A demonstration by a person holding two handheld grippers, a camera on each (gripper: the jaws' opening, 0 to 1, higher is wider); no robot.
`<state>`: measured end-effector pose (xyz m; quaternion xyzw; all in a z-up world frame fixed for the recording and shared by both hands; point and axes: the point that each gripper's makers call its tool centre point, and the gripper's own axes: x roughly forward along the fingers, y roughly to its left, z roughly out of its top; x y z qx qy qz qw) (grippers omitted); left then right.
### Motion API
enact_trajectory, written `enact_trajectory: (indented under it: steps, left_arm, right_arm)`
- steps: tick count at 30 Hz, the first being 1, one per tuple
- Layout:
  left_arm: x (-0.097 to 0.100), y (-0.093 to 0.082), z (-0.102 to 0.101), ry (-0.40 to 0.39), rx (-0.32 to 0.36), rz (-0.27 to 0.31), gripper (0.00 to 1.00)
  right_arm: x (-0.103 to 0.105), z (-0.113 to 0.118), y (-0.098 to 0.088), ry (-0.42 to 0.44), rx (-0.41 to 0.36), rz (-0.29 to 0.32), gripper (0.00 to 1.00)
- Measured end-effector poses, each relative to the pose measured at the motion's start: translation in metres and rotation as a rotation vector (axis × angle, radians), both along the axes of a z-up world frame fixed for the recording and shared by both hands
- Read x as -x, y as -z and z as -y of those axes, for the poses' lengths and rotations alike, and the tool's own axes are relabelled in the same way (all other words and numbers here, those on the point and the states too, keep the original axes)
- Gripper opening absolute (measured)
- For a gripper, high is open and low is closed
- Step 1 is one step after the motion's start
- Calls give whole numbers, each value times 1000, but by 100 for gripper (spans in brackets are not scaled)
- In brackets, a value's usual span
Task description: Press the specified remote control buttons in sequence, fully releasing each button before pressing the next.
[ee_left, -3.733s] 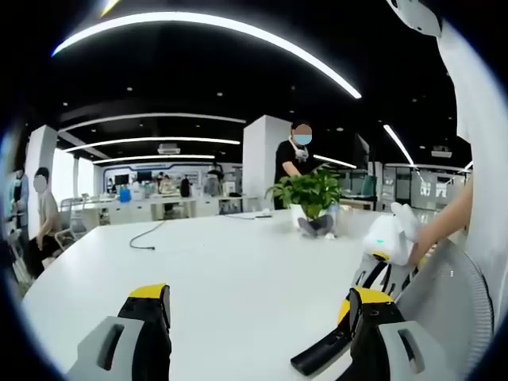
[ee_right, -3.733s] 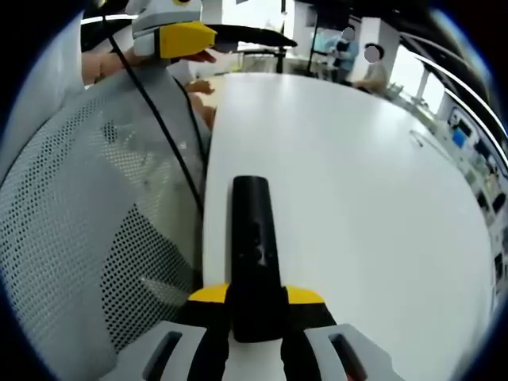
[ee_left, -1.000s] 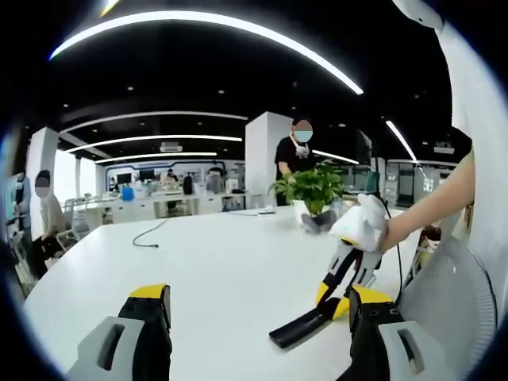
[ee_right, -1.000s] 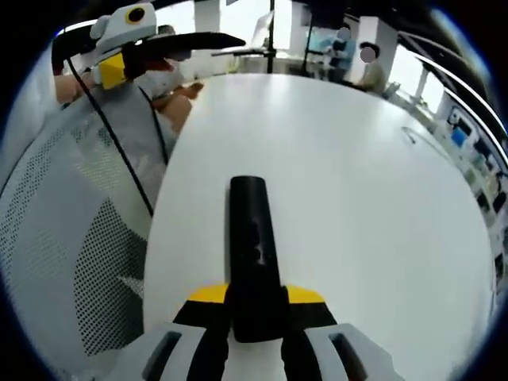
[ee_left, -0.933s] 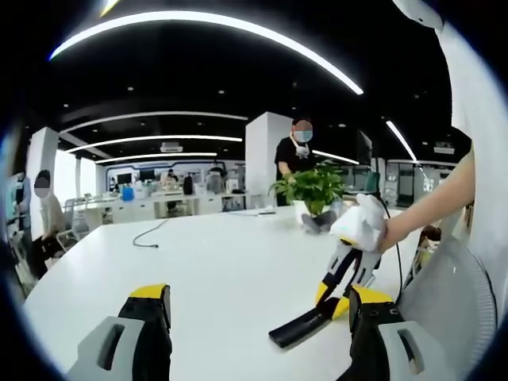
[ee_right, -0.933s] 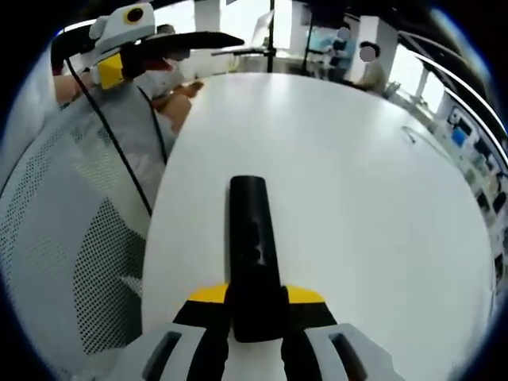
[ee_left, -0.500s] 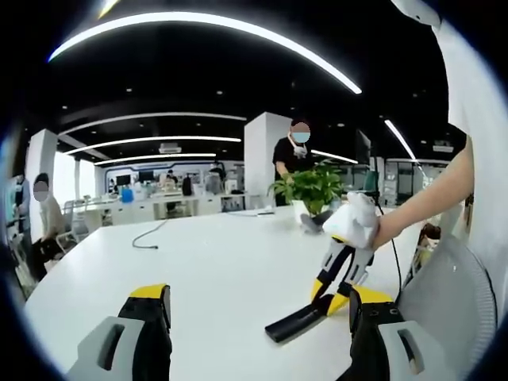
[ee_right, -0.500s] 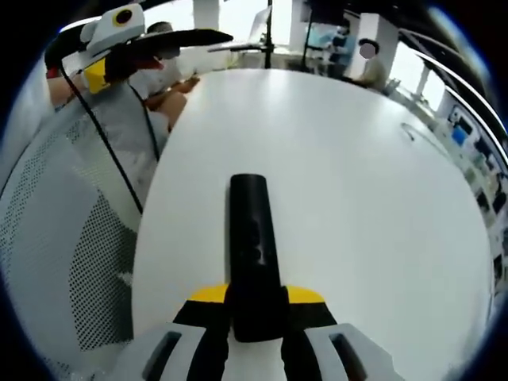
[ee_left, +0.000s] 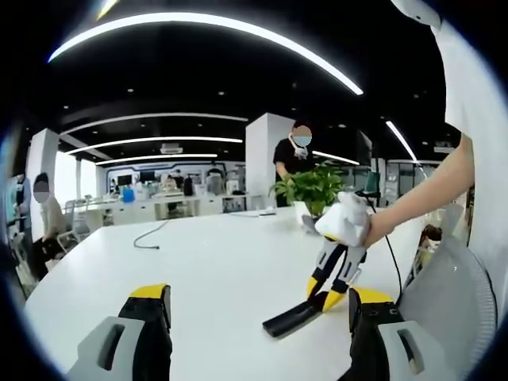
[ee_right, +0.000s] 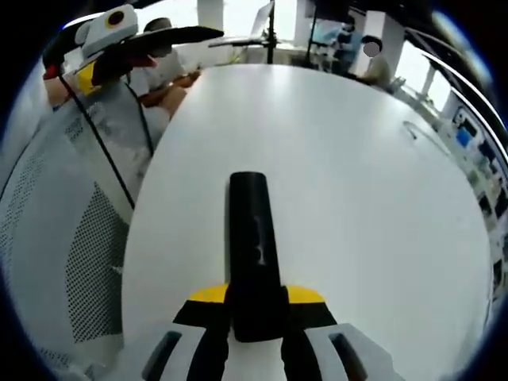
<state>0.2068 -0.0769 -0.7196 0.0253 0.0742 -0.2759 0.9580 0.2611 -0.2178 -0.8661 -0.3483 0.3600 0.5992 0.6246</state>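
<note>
At the bottom centre of the right gripper view, the right gripper (ee_right: 255,313) clamps the near end of the black remote control (ee_right: 254,238), which juts up the frame above the white table (ee_right: 365,198). In the left gripper view the left gripper (ee_left: 258,333) stands wide apart with nothing between its jaws, low in the frame, left of the remote. No button is being touched, so the pressing sequence looks still ahead; how many presses are done cannot be told.

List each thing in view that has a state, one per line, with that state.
remote control: clamped at its near end, held above the table
right gripper: shut on the remote control
left gripper: open, nothing between its jaws
potted plant: upright on the white table
cable: lying loose on the table
</note>
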Motion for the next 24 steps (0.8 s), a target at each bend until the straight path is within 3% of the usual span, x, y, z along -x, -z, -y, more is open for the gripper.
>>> enact_trajectory:
  steps: [24]
  left_arm:
    - [2,3,3,16,-13,-13,96]
  right_arm:
    - [-20,0,0,6,23,-14,21]
